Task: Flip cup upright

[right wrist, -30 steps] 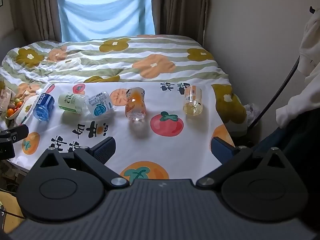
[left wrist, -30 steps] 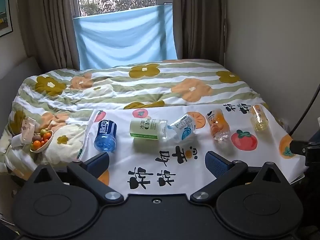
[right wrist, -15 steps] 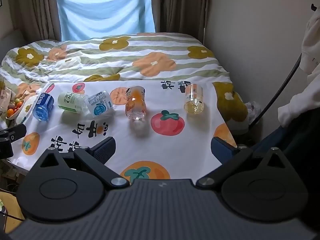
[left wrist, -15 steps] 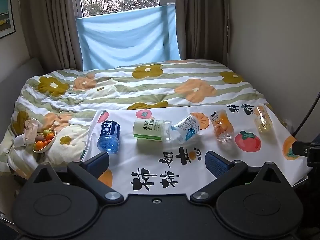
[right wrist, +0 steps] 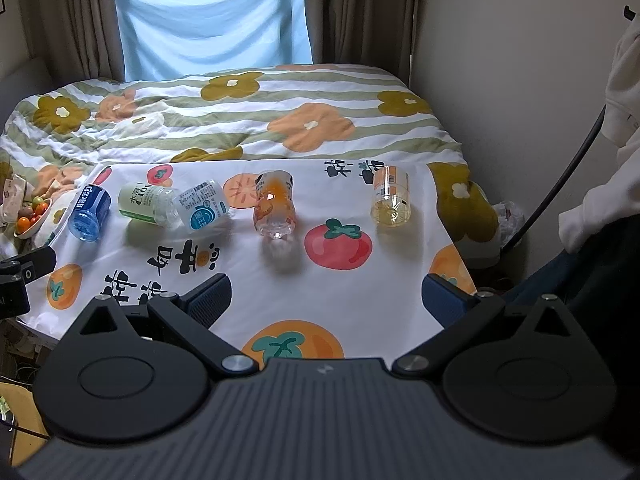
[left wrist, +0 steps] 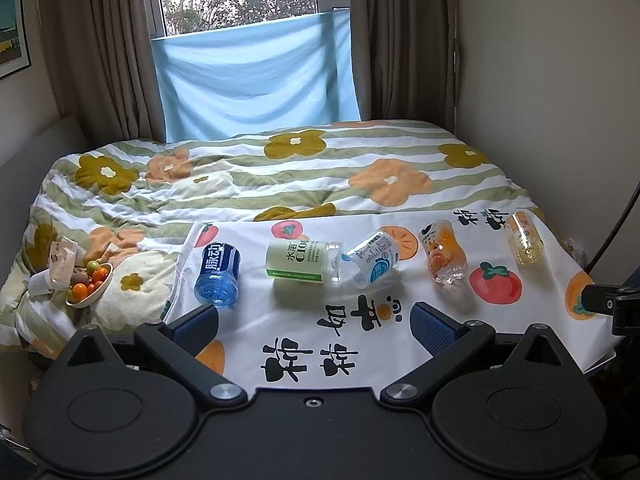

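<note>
Several bottle-like cups lie on their sides on a fruit-print cloth (left wrist: 400, 320) (right wrist: 360, 288) on the bed: a blue one (left wrist: 218, 278) (right wrist: 89, 213), a green-label one (left wrist: 298, 261) (right wrist: 146, 204), a white and blue one (left wrist: 372, 258) (right wrist: 204, 210), an orange one (left wrist: 442, 250) (right wrist: 274, 204) and a yellow one (left wrist: 524, 238) (right wrist: 391, 196). My left gripper (left wrist: 314, 320) is open and empty, short of the blue and green-label cups. My right gripper (right wrist: 326, 298) is open and empty, short of the orange cup.
A bowl of small fruit (left wrist: 90, 284) (right wrist: 32, 218) and a wrapper sit on the flowered duvet (left wrist: 280, 176) to the left. A wall stands close on the right. A dark cable (right wrist: 568, 172) and a person's sleeve are at the right edge.
Both grippers have tilted up a little, so the cups sit lower in both views. Neither gripper's opening has changed. No cup has moved.
</note>
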Action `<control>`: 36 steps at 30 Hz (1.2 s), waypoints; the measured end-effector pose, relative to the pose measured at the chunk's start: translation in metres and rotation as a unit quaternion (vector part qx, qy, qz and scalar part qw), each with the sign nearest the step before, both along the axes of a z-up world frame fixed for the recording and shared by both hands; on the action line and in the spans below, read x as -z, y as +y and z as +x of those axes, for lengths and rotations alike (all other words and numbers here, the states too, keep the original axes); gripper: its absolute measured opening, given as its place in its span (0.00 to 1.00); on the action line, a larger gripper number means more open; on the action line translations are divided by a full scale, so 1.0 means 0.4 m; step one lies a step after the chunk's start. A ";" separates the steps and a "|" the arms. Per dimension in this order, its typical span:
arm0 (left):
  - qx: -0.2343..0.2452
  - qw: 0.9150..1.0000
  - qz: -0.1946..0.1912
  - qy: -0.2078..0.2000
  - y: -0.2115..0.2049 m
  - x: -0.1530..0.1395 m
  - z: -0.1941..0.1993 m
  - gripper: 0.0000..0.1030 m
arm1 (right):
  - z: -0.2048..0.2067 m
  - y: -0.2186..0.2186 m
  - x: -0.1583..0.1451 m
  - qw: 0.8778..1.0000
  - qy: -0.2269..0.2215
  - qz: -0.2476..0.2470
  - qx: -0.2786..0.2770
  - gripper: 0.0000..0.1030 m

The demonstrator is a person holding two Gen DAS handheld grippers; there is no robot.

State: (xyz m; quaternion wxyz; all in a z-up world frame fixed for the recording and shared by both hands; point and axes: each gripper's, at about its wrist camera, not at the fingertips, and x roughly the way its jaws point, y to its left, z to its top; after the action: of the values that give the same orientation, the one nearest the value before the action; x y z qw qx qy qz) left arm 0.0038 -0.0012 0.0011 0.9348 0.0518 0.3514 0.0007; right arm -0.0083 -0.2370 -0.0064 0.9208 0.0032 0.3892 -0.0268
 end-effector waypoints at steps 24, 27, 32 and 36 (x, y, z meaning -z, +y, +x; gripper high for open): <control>-0.003 1.000 -0.004 -0.008 0.001 -0.007 0.002 1.00 | 0.004 0.004 0.003 1.000 0.003 -0.001 -0.001 1.00; -0.004 1.000 -0.004 -0.008 0.001 -0.009 0.005 1.00 | 0.005 0.005 0.003 1.000 0.003 -0.002 -0.002 1.00; -0.004 1.000 -0.004 -0.007 -0.001 -0.012 0.011 1.00 | 0.006 0.004 0.004 1.000 0.004 -0.001 -0.001 1.00; -0.004 1.000 -0.004 -0.008 0.003 -0.006 0.003 1.00 | 0.008 0.005 0.004 1.000 0.004 0.000 -0.001 1.00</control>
State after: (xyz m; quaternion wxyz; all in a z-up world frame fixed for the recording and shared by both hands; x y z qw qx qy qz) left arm 0.0052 -0.0001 0.0037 0.9376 0.0466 0.3446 0.0030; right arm -0.0052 -0.2351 -0.0081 0.9193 0.0025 0.3928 -0.0260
